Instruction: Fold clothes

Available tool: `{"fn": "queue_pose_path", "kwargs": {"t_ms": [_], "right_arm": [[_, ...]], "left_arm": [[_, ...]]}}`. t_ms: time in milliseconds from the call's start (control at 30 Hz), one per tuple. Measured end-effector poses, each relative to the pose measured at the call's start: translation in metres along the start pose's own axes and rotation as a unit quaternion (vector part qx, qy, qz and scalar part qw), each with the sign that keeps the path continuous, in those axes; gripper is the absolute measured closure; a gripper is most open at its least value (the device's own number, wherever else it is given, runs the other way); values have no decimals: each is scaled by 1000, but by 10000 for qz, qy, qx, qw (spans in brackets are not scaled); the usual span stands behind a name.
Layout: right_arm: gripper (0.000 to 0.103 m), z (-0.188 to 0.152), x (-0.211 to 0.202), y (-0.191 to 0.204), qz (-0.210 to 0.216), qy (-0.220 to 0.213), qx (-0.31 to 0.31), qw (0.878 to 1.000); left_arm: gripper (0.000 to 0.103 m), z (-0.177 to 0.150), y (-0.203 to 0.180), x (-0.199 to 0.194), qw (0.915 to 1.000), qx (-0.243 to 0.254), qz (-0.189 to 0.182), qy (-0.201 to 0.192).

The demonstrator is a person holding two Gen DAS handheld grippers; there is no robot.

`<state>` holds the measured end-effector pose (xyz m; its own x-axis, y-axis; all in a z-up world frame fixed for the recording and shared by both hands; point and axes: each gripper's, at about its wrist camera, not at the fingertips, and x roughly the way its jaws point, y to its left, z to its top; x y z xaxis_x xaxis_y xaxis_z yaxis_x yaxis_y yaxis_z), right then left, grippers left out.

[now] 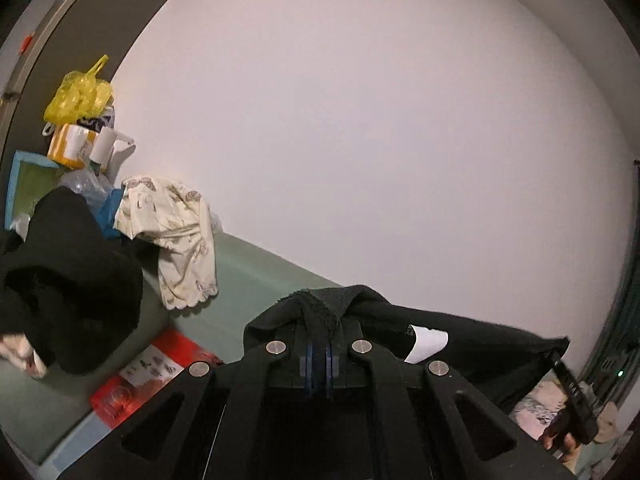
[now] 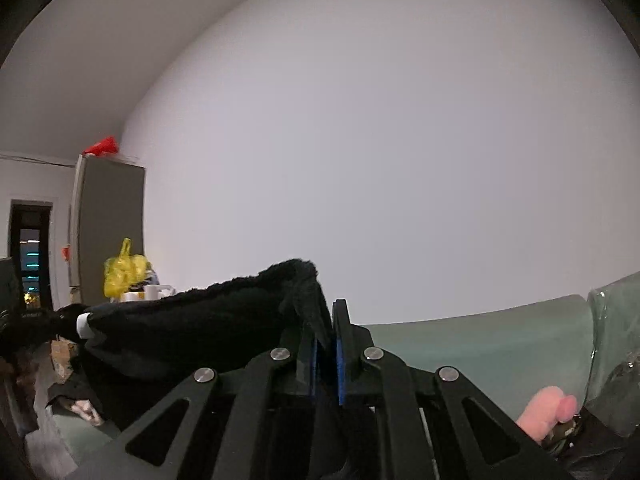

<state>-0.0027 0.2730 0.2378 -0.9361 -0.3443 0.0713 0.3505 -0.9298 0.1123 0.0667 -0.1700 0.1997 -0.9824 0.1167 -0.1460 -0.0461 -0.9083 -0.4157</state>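
Two grippers [image 1: 319, 344] [image 2: 325, 346] pinch black garment [image 1: 460, 332] above green surface [image 1: 256, 280]

two grippers [image 1: 319, 354] [image 2: 326, 356], two black garments [image 1: 460, 332] [image 1: 72, 280], one cream garment [image 1: 176, 232], one yellow bag [image 1: 80, 94].

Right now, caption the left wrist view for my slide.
Left gripper pinches a black garment lifted over the green surface, clothes pile behind.

Plain white wall [image 1: 360, 120] behind a pale green surface [image 2: 480, 344], grey cabinet [image 2: 110, 216] beside a dark doorway [image 2: 32, 248].
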Motion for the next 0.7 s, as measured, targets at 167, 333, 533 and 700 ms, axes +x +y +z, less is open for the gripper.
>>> {"fn": "queue_pose_path", "kwargs": {"t_ms": [167, 333, 533, 700], "right_arm": [[95, -53, -44, 3, 70, 661, -73, 9978], [95, -180, -78, 2, 189, 2607, 184, 9651], [97, -343, -99, 3, 241, 4836, 717, 8720], [97, -397, -107, 12, 558, 5609, 972, 8203]], "left_arm": [[99, -55, 13, -17, 9983, -19, 94, 580], [99, -170, 58, -13, 9756, -32, 776, 2056], [99, -317, 124, -15, 9124, -920, 1487, 3700], [99, -345, 152, -57, 9055, -1833, 1524, 3511]]}}
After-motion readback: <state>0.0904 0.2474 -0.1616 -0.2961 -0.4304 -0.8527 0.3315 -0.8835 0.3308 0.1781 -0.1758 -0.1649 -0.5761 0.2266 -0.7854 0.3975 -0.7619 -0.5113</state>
